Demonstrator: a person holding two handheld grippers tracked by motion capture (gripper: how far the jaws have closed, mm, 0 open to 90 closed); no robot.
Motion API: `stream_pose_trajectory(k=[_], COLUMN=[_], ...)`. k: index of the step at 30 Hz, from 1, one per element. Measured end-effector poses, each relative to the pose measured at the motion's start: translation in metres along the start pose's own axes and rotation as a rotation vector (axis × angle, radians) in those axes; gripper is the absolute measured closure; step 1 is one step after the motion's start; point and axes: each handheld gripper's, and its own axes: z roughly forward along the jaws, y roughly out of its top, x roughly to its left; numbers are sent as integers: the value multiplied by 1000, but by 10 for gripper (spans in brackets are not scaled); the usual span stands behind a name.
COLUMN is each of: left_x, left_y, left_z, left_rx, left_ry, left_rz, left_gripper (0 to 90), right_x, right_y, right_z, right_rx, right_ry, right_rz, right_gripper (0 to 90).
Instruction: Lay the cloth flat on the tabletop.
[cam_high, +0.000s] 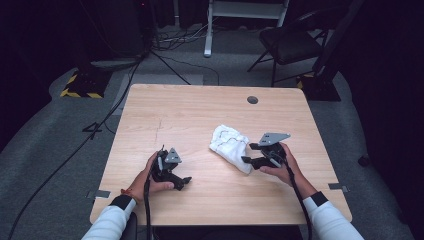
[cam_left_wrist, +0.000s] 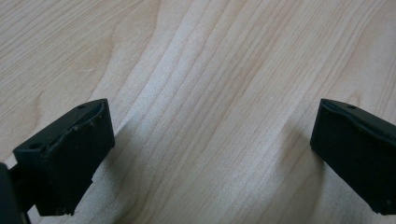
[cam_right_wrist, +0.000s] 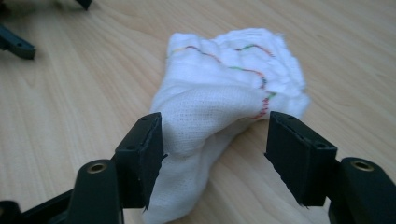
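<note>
Here, a crumpled white cloth (cam_high: 229, 147) lies on the table (cam_high: 200, 115), its near end hidden between the right gripper's (cam_right_wrist: 215, 154) wide jaws. At eight o'clock, the left gripper (cam_left_wrist: 210, 154) gapes over bare wood.

The high view looks forward and down over the whole tabletop (cam_high: 200, 115). Both gripper views skim that tabletop closely; the right faces the white cloth (cam_right_wrist: 224, 88).

Table (cam_high: 165, 112) open — only the cloth (cam_high: 229, 142) (crumpled) obstructs; edges free
</note>
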Motion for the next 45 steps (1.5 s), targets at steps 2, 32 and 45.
stream_pose_trajectory(k=[2, 32, 45], left_x=[-3, -9, -7], left_y=[6, 43, 39], left_z=[5, 37, 34], left_rx=[0, -1, -4], left_ry=[-1, -55, -62], left_rz=[7, 66, 73], left_gripper=[0, 6, 22], right_x=[6, 15, -3], right_y=[-2, -40, -32], right_z=[7, -32, -53], right_rx=[11, 93, -22], right_ry=[34, 24, -22], right_rz=[-4, -174, -21], right_gripper=[388, 728, 381])
